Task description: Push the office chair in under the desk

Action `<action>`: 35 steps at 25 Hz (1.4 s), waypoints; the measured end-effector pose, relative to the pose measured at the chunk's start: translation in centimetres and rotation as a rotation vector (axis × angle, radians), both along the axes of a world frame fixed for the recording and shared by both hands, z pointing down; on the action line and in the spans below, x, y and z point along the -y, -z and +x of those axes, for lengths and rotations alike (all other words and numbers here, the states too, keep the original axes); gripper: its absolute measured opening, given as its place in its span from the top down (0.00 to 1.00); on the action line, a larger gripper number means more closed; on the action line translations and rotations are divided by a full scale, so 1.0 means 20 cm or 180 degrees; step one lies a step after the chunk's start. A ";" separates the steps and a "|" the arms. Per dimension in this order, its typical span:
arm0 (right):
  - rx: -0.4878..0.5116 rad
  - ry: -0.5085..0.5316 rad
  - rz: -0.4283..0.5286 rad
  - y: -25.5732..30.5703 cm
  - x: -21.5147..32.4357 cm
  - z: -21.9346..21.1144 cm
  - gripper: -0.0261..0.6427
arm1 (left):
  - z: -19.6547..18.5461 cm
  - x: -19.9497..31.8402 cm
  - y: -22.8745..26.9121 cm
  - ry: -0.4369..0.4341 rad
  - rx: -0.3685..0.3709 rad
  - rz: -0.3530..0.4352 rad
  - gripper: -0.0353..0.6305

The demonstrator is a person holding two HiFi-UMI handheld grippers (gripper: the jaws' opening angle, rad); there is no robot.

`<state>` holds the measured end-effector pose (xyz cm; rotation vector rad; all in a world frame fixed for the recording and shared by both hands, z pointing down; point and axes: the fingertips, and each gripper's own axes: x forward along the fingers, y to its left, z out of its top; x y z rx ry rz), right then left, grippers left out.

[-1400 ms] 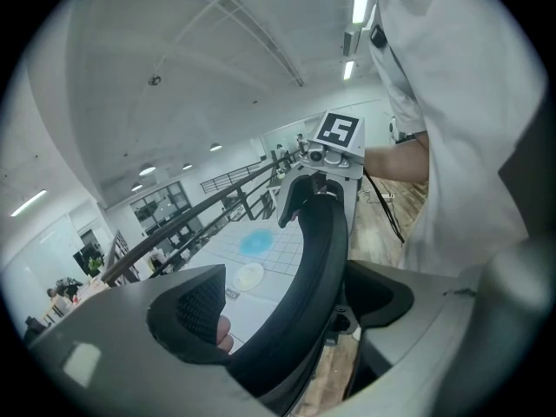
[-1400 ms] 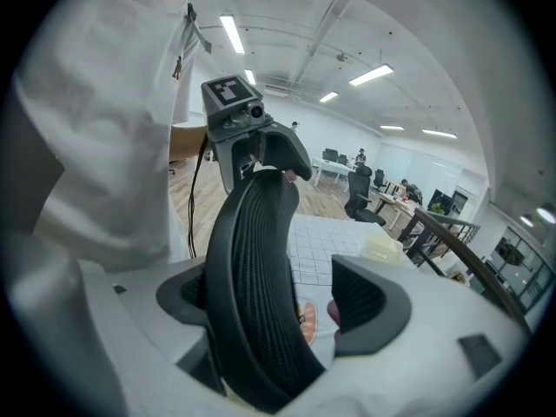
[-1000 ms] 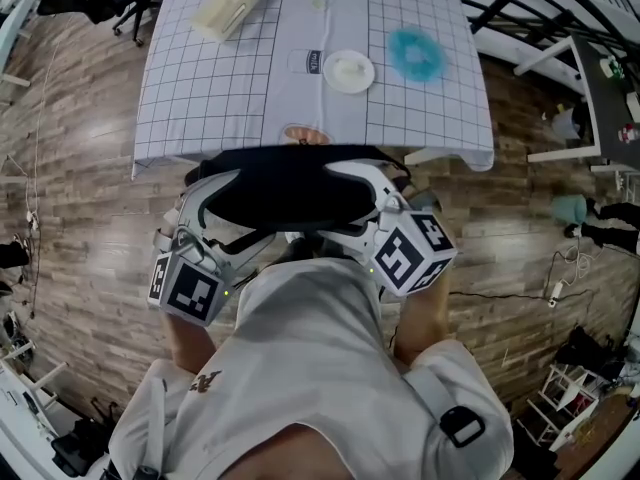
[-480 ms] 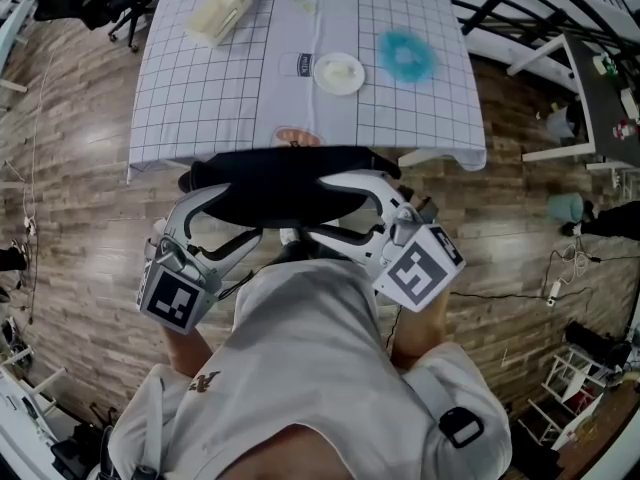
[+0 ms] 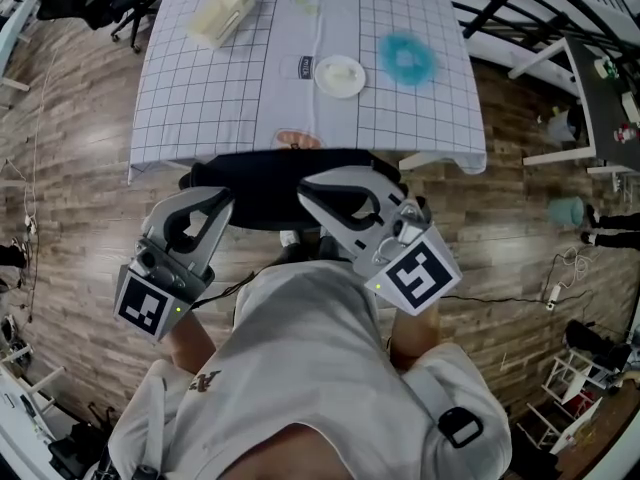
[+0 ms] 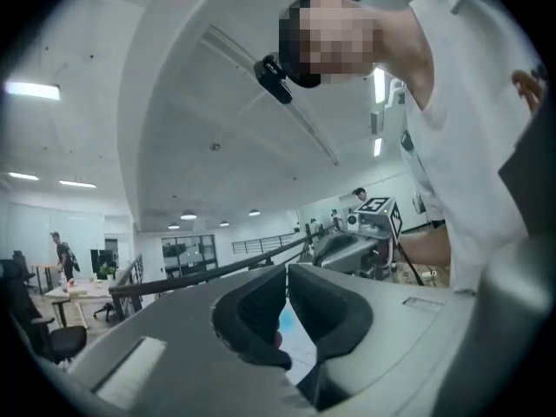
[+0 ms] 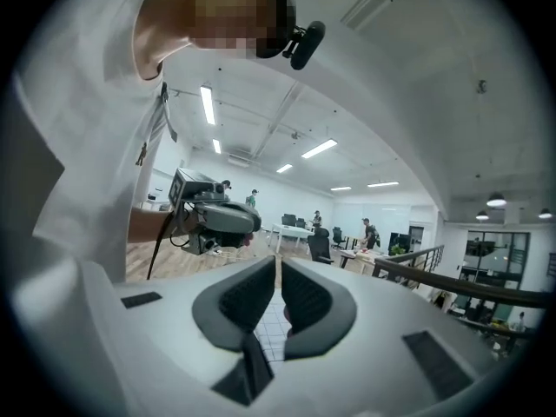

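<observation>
Head view: left hand-held gripper [image 5: 220, 201] and right hand-held gripper [image 5: 306, 190] raised off the office chair [image 5: 270, 183], no longer straddling the top edge of its black backrest as a second ago. Jaws of both just been closing, from wide to pressed together. Nothing between them in either gripper view, only ceiling, far room and a strip of gridded cloth beyond the pads. Both pointing roughly level toward the table [image 5: 200, 98], hovering above the backrest, seemingly out of contact with it. Office chair itself: backrest tight against the near hanging edge of the gridded cloth, seat hidden beneath backrest and table, presumably tucked under. Hardly shifted against the table edge across the last second. On the cloth, well clear of the chair: white dish [image 5: 340, 73], blue fluffy item [image 5: 405, 56], cream box [image 5: 220, 10]. Judgement: release and lift-away taken as the close of the push, chair likely as far in as possible, task at or near its end. Worth checking still: squareness of backrest to the table edge. Looks slightly left of the table's middle, but hard to say under this lens. No further contact needed if square; otherwise a light nudge with shut jaws against the backrest.
</observation>
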<state>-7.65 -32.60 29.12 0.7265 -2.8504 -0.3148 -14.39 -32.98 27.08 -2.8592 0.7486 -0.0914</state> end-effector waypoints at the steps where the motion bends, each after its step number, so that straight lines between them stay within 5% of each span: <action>1: 0.0004 -0.0024 0.0018 0.01 0.01 -0.01 0.92 | 0.00 0.01 0.03 0.0010 -0.0072 0.0028 0.94; 9: 0.0134 -0.0263 0.0019 0.07 0.07 -0.02 0.95 | 0.11 0.09 0.06 0.0091 -0.0187 -0.0020 0.94; 18: 0.0319 -0.0565 -0.0412 -0.02 0.11 -0.01 0.95 | 0.16 0.13 -0.01 0.0226 -0.0224 -0.0229 0.94; 35: 0.0298 -0.0495 -0.0485 -0.06 0.13 -0.03 0.96 | 0.16 0.16 -0.09 0.0271 -0.0171 -0.0343 0.94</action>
